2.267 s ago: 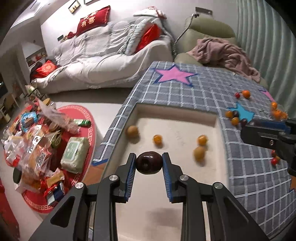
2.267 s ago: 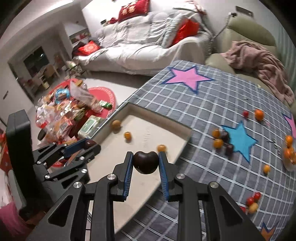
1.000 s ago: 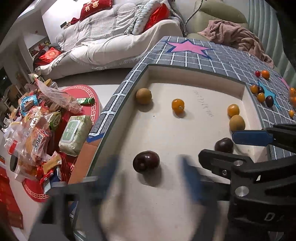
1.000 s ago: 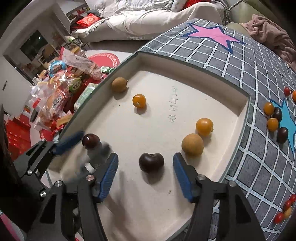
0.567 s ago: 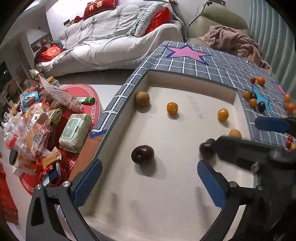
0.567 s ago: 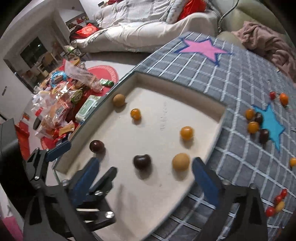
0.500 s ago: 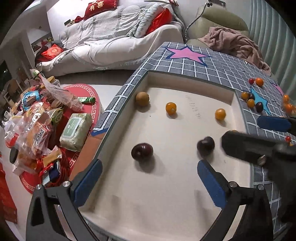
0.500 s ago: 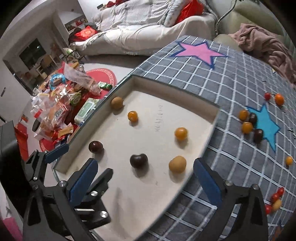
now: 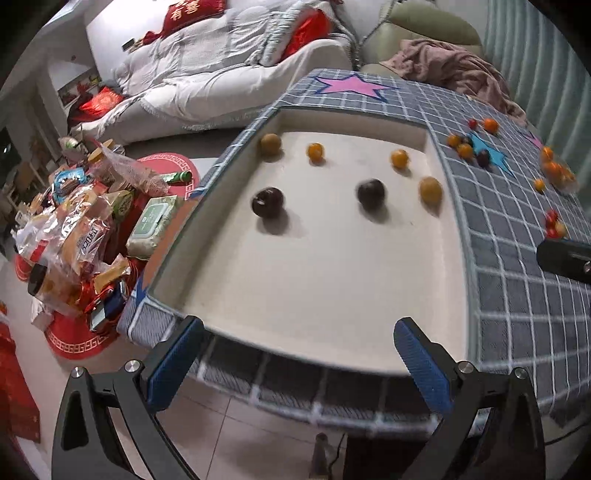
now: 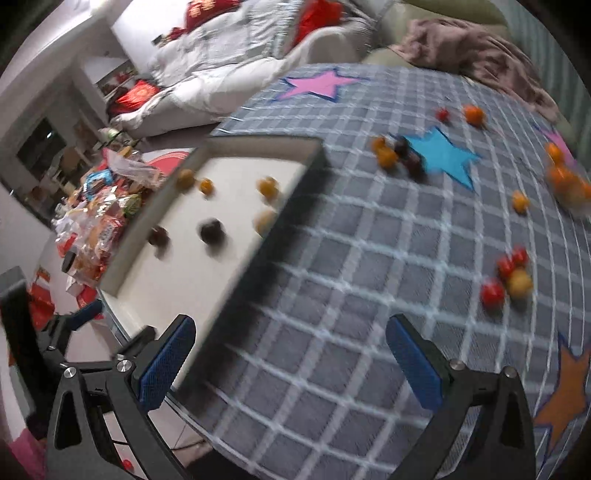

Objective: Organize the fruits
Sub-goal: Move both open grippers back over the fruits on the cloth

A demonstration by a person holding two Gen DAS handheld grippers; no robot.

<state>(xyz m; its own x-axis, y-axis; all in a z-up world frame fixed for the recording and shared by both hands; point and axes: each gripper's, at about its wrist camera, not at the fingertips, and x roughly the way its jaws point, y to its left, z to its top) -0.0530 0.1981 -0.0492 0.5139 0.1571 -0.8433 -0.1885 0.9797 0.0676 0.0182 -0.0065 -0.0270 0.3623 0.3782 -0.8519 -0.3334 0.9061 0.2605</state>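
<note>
I'm in somebody's living room: blanket-covered sofa (image 9: 207,74), red cushions (image 9: 306,33), snack bags (image 9: 74,229) piled on the floor.

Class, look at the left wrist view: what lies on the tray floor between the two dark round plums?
Nothing: between the left dark plum and the right dark plum, only bare cream tray floor shows in the left wrist view.

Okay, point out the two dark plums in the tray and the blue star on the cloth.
Left plum (image 9: 267,202), left wrist view, centre of its top.
Right plum (image 9: 371,192), left wrist view, middle of the fruit.
Blue star (image 10: 441,156), right wrist view, centre of the star.
</note>
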